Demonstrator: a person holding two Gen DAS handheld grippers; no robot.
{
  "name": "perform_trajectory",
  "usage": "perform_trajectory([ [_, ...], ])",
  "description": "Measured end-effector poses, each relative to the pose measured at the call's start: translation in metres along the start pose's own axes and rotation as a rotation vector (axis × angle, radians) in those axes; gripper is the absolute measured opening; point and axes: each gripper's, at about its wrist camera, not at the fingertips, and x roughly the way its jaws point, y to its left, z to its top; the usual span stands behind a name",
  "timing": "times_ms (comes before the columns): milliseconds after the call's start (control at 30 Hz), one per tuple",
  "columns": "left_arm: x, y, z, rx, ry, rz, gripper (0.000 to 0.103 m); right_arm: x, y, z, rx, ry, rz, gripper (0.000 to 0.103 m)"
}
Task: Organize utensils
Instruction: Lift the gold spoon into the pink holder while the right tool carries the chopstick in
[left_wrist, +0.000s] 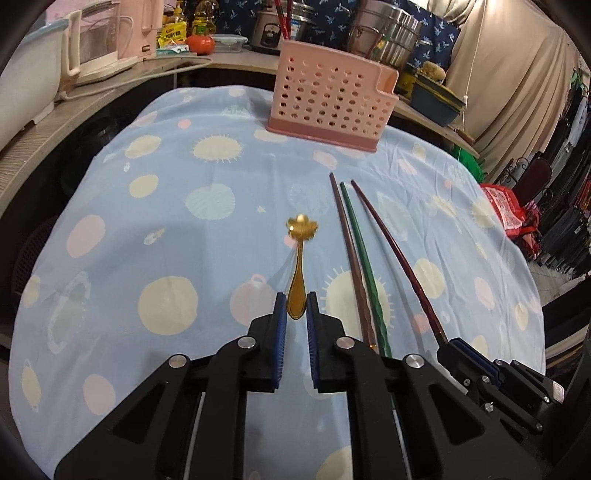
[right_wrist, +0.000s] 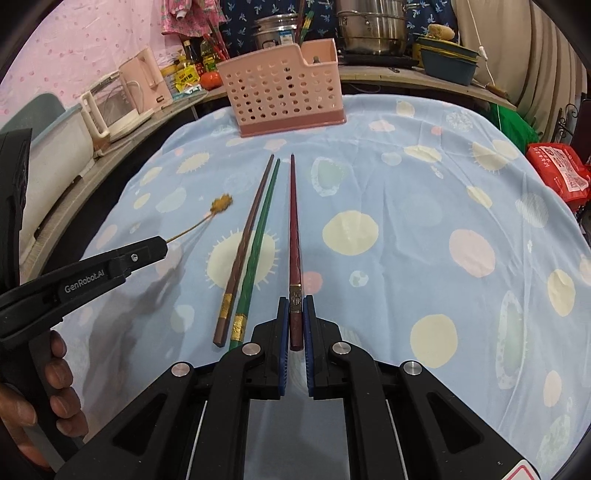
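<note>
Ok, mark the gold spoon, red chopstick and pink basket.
gold spoon (left_wrist: 302, 228), left wrist view, flower-shaped bowl.
red chopstick (right_wrist: 294, 236), right wrist view, mid-shaft.
pink basket (right_wrist: 280, 96), right wrist view, perforated front wall.

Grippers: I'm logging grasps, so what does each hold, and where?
Left gripper: gold spoon, handle end. Right gripper: dark red chopstick, thick end.

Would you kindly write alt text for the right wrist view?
The right gripper closes on the thick end of a dark red chopstick lying on a blue spotted tablecloth. Brown and green chopsticks lie left; a pink perforated holder stands beyond.
</note>
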Motion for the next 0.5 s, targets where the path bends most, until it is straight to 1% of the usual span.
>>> perform_trajectory([
  [267, -0.034, 0.007, 0.020, -0.014, -0.087, -0.005, 0.010, -0.030, 0.000, 0.019, 0.016, -0.082, 0.019, 0.007],
  [433, -0.047, 0.006, 0.036, -0.005, -0.128, -0.010, 0.010, -0.047, -0.003, 0.037, 0.031, -0.133, 0.030, 0.007],
  [467, -0.049, 0.005, 0.039, -0.002, -0.135, -0.011, 0.009, -0.051, -0.003, 0.042, 0.032, -0.147, 0.028, 0.007],
  [500, -0.052, 0.005, 0.042, -0.001, -0.141, -0.014, 0.002, -0.053, -0.003, 0.045, 0.033, -0.158, 0.028, 0.007],
])
